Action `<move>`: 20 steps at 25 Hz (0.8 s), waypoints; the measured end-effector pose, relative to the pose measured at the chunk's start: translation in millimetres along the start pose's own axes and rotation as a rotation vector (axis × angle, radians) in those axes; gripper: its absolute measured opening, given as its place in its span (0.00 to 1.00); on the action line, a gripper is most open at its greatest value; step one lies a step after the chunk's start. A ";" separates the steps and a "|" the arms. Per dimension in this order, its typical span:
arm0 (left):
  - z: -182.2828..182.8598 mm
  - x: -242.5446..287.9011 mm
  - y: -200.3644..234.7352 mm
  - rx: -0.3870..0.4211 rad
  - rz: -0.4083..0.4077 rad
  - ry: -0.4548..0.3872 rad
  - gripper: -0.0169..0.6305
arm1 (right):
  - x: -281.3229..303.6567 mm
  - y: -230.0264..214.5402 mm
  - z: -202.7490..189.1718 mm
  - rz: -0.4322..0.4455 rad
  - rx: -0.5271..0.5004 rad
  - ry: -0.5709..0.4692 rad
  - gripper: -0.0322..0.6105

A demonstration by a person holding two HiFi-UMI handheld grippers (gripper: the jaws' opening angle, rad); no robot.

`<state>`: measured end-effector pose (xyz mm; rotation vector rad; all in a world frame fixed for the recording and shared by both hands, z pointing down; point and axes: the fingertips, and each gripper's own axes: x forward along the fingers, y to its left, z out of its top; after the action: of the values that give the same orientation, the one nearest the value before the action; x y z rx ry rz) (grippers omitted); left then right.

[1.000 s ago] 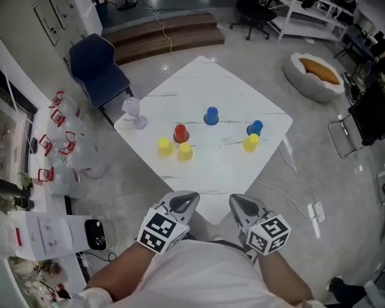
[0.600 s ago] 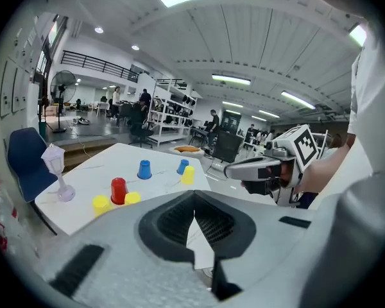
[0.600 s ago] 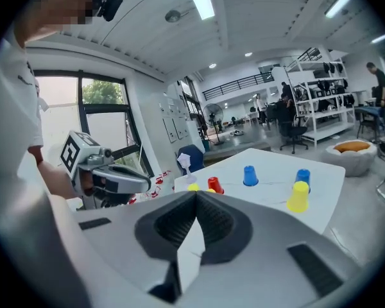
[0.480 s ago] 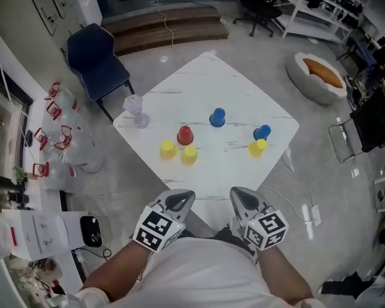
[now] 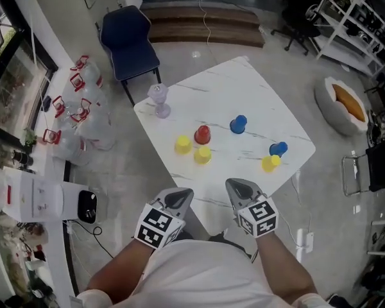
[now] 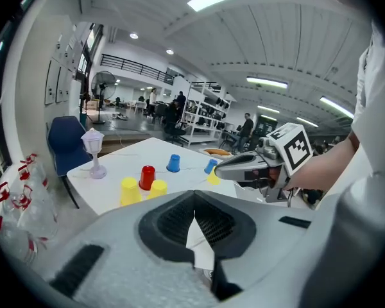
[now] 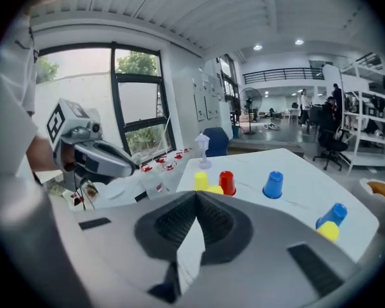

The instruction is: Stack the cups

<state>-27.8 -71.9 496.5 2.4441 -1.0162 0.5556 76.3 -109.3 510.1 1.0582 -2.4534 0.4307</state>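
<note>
Six upturned cups stand on the white table. A yellow cup, a red cup and a second yellow cup cluster at the left. A blue cup stands alone in the middle. Another blue cup touches a yellow cup at the right. My left gripper and right gripper hover side by side at the table's near corner, short of every cup. Both are shut with nothing between their pads. The red cup lies ahead of the left gripper; the right gripper faces the middle blue cup.
A clear lamp-shaped ornament stands on the table's left corner. Beyond it is a blue chair. Water bottles lie on the floor at the left. A round pet bed and shelving sit at the right.
The head view has swung, so the table and cups now sit further right in the picture. Both grippers stay shut near the body; the right one has edged left.
</note>
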 end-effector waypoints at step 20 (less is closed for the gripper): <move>-41.6 -46.5 46.3 -0.121 0.154 0.034 0.04 | 178.9 -34.6 -35.4 0.001 -0.111 0.278 0.45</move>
<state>-100.1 -53.3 517.9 2.2575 -1.1953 0.5658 1.3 -225.5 633.9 0.8868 -2.2049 0.4067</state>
